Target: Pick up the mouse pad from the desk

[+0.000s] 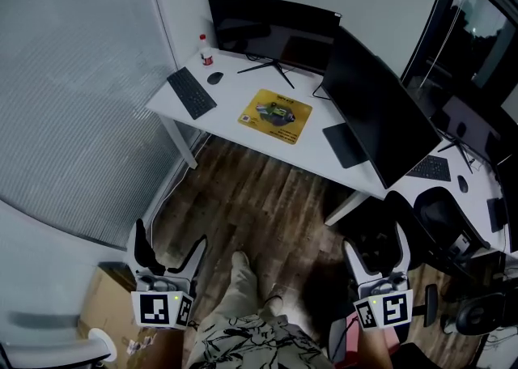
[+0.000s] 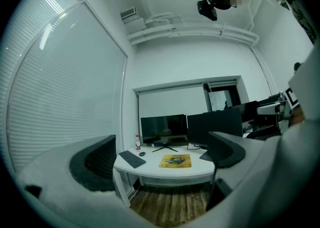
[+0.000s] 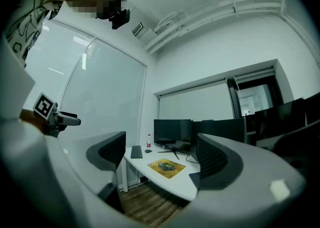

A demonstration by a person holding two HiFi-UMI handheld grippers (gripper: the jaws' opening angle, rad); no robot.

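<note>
While holding left tongs (image 1: pixel 170 248) and right tongs (image 1: pixel 377 251) wide apart and empty as now, close in on the mouse pad (image 1: pixel 275 116), flat on the tabletop (image 1: pixel 243 84) well ahead of both. Come in low at its near edge, clear of the keyboard (image 1: pixel 192 92) ahead-left.

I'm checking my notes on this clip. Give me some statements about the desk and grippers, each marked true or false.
The mouse pad lies flat on the desk. True.
The left gripper holds the mouse pad. False: its jaws stand open and empty, short of the desk.
The keyboard lies left of the mouse pad in the head view. True.
The mouse sits on the mouse pad. False: it rests on bare desk beside the keyboard.
The right gripper is shut. False: it is open, holding nothing.
</note>
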